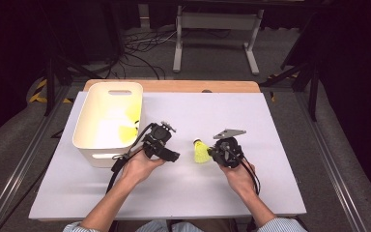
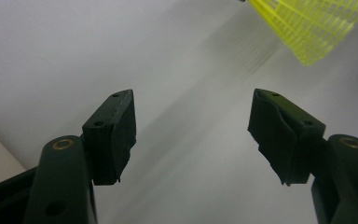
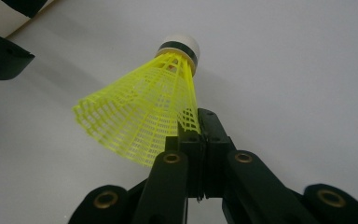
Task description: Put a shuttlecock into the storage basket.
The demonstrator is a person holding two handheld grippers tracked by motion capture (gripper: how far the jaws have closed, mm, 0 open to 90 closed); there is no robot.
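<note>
Your black two-jaw left gripper trails a black cable. Your black right gripper carries a grey three-cornered plate on top. Brass-coloured pivot bushings sit in the jaw arms. Your rolled sleeves are light blue, finely striped.

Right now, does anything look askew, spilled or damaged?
Nothing stands out. The right gripper pinches the yellow shuttlecock by the edge of its skirt, which looks intact. The left gripper is open and empty. The white bin sits upright.
</note>
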